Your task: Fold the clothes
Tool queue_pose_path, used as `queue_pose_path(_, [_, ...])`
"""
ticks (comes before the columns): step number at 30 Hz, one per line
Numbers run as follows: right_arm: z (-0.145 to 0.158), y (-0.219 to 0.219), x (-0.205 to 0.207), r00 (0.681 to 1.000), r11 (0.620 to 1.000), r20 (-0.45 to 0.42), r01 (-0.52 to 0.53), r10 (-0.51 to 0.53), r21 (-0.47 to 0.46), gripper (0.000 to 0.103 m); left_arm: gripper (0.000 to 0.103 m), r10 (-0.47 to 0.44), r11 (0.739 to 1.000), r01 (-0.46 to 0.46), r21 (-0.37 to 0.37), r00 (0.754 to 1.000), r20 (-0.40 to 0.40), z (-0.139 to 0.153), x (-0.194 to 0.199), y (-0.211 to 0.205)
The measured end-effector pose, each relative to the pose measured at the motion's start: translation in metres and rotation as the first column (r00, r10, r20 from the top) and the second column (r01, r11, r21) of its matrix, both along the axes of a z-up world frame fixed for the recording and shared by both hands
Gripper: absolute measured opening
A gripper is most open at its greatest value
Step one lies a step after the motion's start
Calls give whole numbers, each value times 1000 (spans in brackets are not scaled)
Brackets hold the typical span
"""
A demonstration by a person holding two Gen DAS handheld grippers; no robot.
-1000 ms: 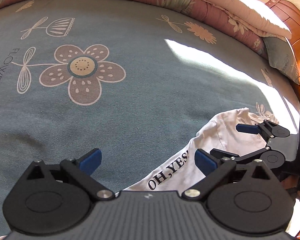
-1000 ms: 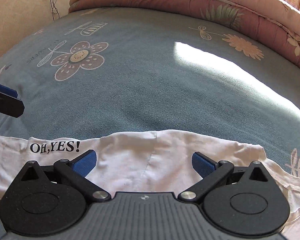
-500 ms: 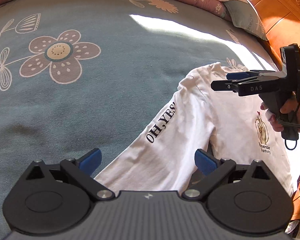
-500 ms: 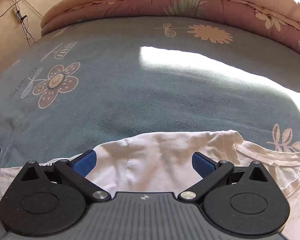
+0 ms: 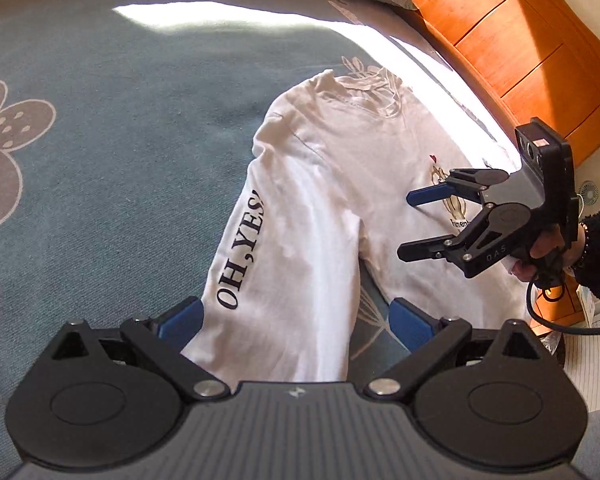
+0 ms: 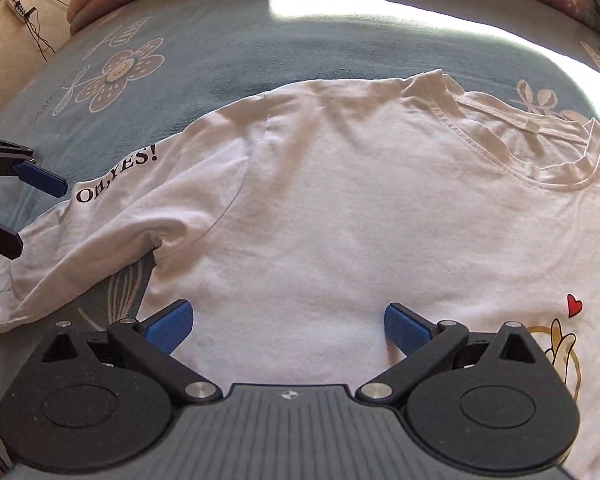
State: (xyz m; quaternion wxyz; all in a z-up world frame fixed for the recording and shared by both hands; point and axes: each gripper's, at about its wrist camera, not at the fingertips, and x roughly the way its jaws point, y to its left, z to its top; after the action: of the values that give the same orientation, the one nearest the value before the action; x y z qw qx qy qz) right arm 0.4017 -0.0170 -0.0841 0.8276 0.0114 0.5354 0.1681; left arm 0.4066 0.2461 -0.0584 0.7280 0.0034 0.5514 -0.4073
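Left wrist view: within a second the camera had swung from bedspread (image 5: 112, 128) to the white T-shirt (image 5: 332, 184), so folding could start. The left gripper (image 5: 292, 316), fingers released, straddled the "OH,YES!" sleeve (image 5: 260, 280), running 6 to 12 o'clock.

Right wrist view: the right gripper (image 6: 288, 324) hovered spread over the chest, probably not touching; collar (image 6: 540, 148) at 2 o'clock.

The white shirt (image 6: 340, 208) has "OH,YES!" on its sleeve (image 5: 242, 252). The right gripper (image 5: 414, 224) says "DAS".
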Motion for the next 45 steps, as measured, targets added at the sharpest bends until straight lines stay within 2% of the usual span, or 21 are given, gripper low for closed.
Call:
queue_pose_path(2, [0,-1,3,1000,1000,9,13,-13,-1,103,97,-26,999,24,-28,997,-74,-9,16,5])
queue_pose_path(4, [0,-1,7,999,999,11,34,-34,-2,103,97,-83,994,71,-79,983,-162,-20,26,3])
queue_pose_path(7, [-1,2,8,999,999,20,29,-28,-18,103,98,-164,981,128,-146,949,-270,-36,36,0])
queue_pose_path(11, [-3,7,8,999,998,36,6,-4,-55,103,100,-178,970,92,-227,901,-395,-47,59,2])
queue_pose_path(13, [-4,10,10,999,997,45,-1,4,-71,103,100,-210,964,120,-238,891,-401,-48,59,4])
queue_pose_path(16, [-4,10,14,999,997,37,-4,6,-76,103,99,-217,968,131,-213,864,-453,-46,49,15])
queue_pose_path(18, [-3,8,14,999,998,34,-2,4,-63,103,97,-233,967,157,-203,868,-439,-44,39,25])
queue_pose_path(19, [-3,6,13,999,999,35,0,2,-53,103,95,-221,969,146,-197,870,-441,-45,40,26])
queue_pose_path(20, [-3,4,12,999,999,38,1,1,-45,103,90,-198,974,118,-195,864,-463,-47,45,26])
queue_pose_path(21, [-3,3,12,999,999,44,2,0,-43,103,89,-174,977,89,-193,856,-487,-50,51,26])
queue_pose_path(26, [-5,12,9,998,996,62,12,-6,-91,103,88,-183,969,80,-233,865,-467,-53,57,15])
queue_pose_path(28, [-5,14,9,998,995,63,11,-5,-102,103,79,-164,973,65,-222,871,-464,-53,54,20])
queue_pose_path(31, [-5,11,9,998,996,64,6,0,-93,103,39,-72,990,4,-141,873,-483,-58,63,28])
queue_pose_path(32, [-5,10,9,998,996,65,1,5,-93,103,13,-46,995,-5,-103,875,-483,-61,67,32])
queue_pose_path(33, [-5,10,9,998,996,66,-2,9,-93,103,7,-20,998,-12,-63,877,-481,-66,71,35])
queue_pose_path(34, [-5,11,8,998,995,70,-3,9,-97,103,7,2,998,-34,-54,868,-496,-68,73,37])
queue_pose_path(35, [-6,12,8,997,995,73,-2,10,-101,103,7,0,999,-24,-43,876,-482,-65,71,35])
queue_pose_path(38, [-6,13,7,997,994,81,4,5,-107,103,6,-10,1000,18,17,910,-415,-51,66,24])
queue_pose_path(40, [-6,13,6,997,994,82,4,5,-106,103,5,-40,996,63,61,944,-326,-35,59,16])
queue_pose_path(43, [-5,12,7,997,994,76,-3,11,-107,103,2,-18,996,38,75,965,-260,-17,58,21])
queue_pose_path(45, [-5,12,8,997,994,72,-6,13,-107,103,2,28,997,-8,81,968,-250,-11,63,30])
